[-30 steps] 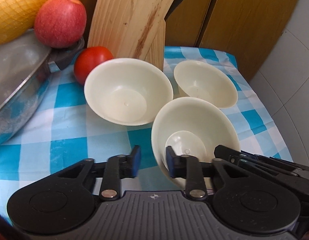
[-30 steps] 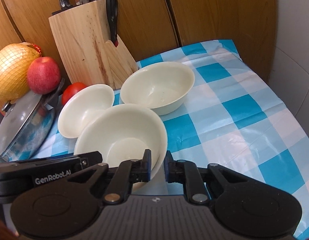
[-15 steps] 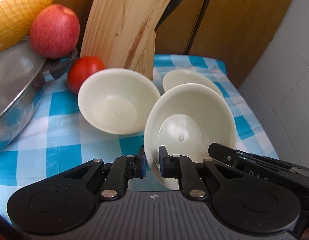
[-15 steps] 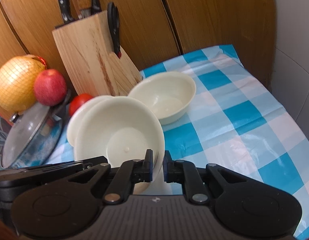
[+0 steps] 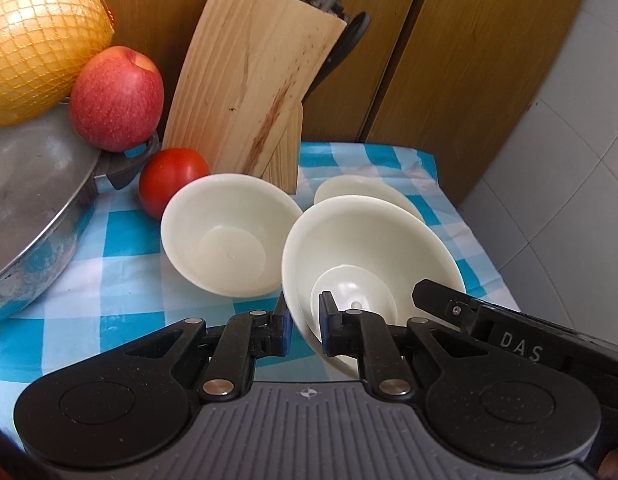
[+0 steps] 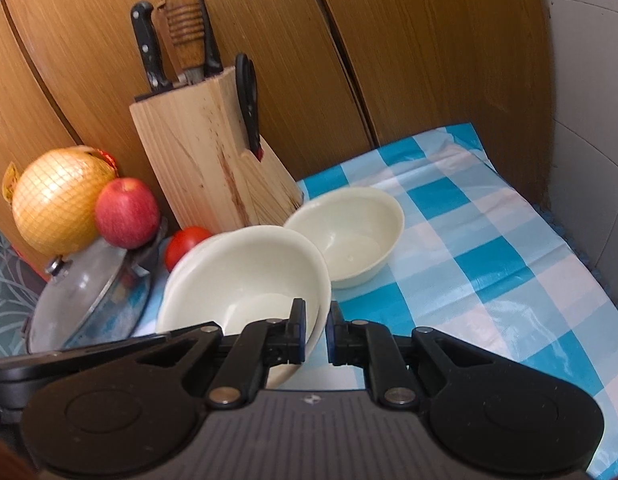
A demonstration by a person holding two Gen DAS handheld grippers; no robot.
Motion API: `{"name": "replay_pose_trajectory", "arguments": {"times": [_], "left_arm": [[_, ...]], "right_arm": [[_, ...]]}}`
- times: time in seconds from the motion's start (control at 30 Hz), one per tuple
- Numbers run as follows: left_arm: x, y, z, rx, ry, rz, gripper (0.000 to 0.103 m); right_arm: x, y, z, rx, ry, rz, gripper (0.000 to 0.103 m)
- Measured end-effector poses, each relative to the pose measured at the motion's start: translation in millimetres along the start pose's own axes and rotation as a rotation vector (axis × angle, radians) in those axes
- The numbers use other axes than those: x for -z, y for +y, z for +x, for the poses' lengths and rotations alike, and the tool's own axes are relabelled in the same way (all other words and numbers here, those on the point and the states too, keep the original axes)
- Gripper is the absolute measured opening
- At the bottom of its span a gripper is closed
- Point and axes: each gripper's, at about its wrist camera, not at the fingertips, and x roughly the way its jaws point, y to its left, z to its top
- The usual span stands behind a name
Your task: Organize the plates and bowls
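Note:
Three cream bowls are in view. The held bowl (image 5: 373, 248) (image 6: 245, 276) hangs tilted above the blue-checked cloth (image 5: 109, 248) (image 6: 489, 264). My left gripper (image 5: 305, 324) is shut on its near-left rim, and my right gripper (image 6: 317, 332) is shut on its near-right rim. A second bowl (image 5: 229, 236) rests tilted on the cloth just left of it, in front of the tomato. The third bowl (image 5: 361, 188) (image 6: 349, 228) stands upright behind, by the knife block. In the right wrist view the held bowl hides most of the second bowl.
A wooden knife block (image 5: 245, 92) (image 6: 205, 160) with knives and scissors stands against the wood-panelled wall. A tomato (image 5: 171, 178), an apple (image 5: 117, 98) and a netted pomelo (image 5: 37, 40) sit at the left with a lidded pan (image 5: 33, 208). A tiled wall (image 5: 569, 160) bounds the right.
The left jaws closed on the bowl's rim. Both grippers then rose together, lifting the bowl off the cloth, and both views tipped upward to show more of the knife block.

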Motion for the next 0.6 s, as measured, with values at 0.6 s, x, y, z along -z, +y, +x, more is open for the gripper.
{"name": "replay_pose_trajectory", "arguments": {"times": [0.6], "left_arm": [[-12, -55, -18, 0.061, -0.099, 0.133, 0.020]], "right_arm": [[-24, -31, -45, -0.001, -0.101, 0.049, 0.011]]}}
